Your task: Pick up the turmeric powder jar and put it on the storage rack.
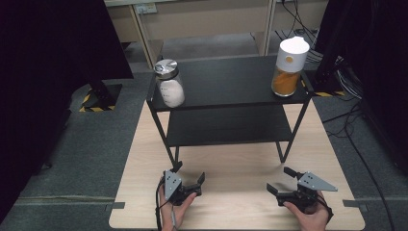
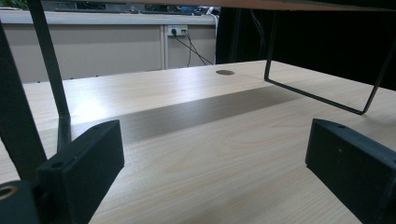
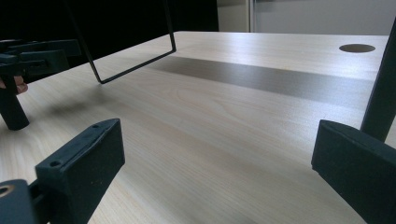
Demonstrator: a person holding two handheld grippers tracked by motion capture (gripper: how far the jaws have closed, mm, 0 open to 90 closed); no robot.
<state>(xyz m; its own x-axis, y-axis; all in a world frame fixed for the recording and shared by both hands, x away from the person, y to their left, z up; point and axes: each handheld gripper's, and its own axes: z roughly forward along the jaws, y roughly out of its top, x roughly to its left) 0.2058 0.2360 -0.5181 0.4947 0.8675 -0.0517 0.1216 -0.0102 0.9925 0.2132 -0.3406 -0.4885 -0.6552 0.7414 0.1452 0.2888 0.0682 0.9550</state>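
A black two-tier shelf point(image 1: 231, 79) stands on the light wooden table point(image 1: 231, 202). On its top tier, a glass jar point(image 1: 169, 84) with a silver lid and white contents sits at the left end. A white-capped container point(image 1: 289, 67) of orange powder sits at the right end. My left gripper point(image 1: 189, 172) rests near the table's front edge by the shelf's left leg, open, with nothing between its jaws point(image 2: 215, 158). My right gripper point(image 1: 279, 179) is at the front right, also open and holding nothing point(image 3: 217, 163). The left gripper point(image 3: 28, 56) appears at the far left of the right gripper view.
The shelf's thin black legs point(image 2: 51, 79) and its wire foot point(image 2: 327, 100) stand close ahead of the grippers. A round hole point(image 3: 357, 48) is cut in the tabletop. Grey floor, cables point(image 1: 356, 139) and dark curtains surround the table.
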